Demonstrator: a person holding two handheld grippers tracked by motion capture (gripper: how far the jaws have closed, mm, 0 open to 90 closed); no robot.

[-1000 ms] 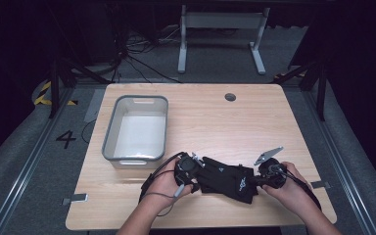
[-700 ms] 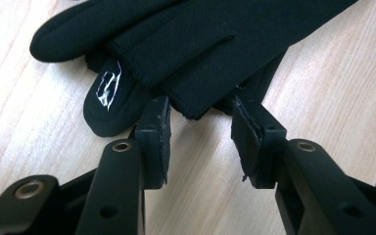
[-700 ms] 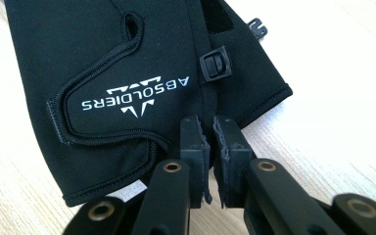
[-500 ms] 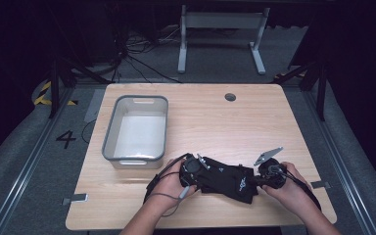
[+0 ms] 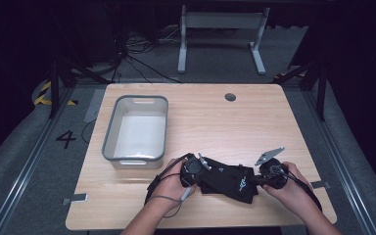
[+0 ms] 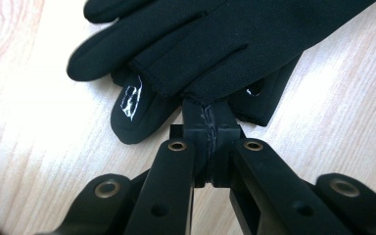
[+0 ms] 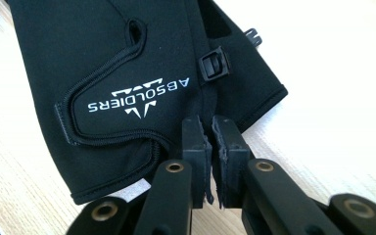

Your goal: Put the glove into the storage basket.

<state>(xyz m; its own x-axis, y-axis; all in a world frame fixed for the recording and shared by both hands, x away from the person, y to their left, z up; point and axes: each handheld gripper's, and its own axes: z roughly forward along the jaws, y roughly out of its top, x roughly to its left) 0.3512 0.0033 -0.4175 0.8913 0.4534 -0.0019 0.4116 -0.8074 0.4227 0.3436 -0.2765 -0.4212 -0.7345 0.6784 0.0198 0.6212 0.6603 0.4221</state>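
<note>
Gloves point(image 5: 227, 180) lay pinned between both grippers, just in front of the grey bin point(image 5: 108, 145).

Left gripper point(image 6: 208, 128) had just been closing and now pinched the fingertip edge, jaws together on the fabric. Right gripper point(image 7: 210, 134) nipped the cuff end beside the white logo, its jaws nearly shut on the hem. Black fabric lay flat on the table point(image 5: 210, 117) between them.

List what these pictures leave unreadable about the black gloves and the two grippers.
- High view: the gloves form one dark mass; the pair can't be told apart. Both grippers' tips are lost against them.
- Left gripper view: the left gripper has just closed on a glove edge; the cuffs are cut off by the top edge.
- Right gripper view: the right gripper pinches the cuff; the glove fingers run off frame.
</note>
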